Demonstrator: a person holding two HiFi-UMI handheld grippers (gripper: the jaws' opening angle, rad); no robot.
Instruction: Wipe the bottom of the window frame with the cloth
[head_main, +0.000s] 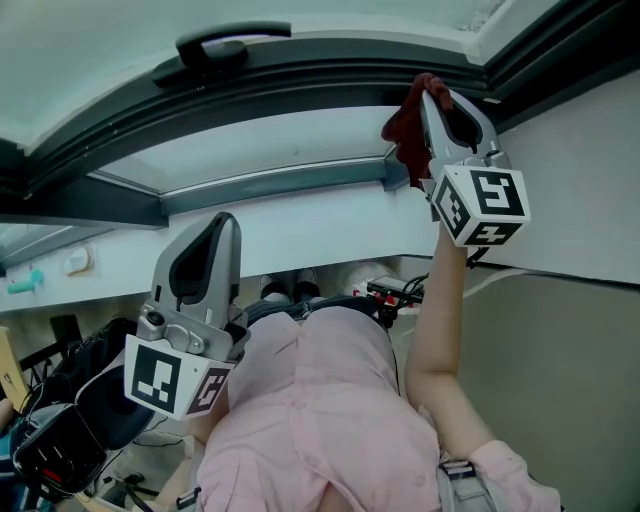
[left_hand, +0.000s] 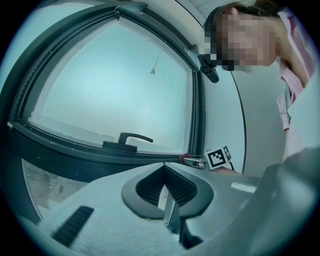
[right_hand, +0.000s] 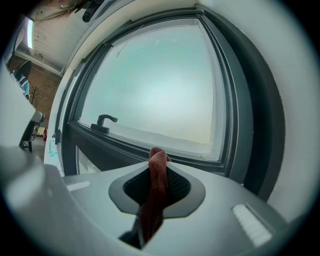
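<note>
Left claw (head_main: 226, 222) closed, empty, right claw (head_main: 432, 92) pinching red cloth (head_main: 404, 135) at grey window frame (head_main: 300, 80), white wall (head_main: 330, 225)

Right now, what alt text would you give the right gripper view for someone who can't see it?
A dark red cloth is pinched in the right gripper, pointed toward the bottom of a dark window frame. Pale glass fills the view beyond, with a black handle at the left.

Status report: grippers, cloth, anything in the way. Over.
Right gripper shut on red cloth, up at window frame's right end. Left gripper shut, empty, held low. Handle on the frame further left.
</note>
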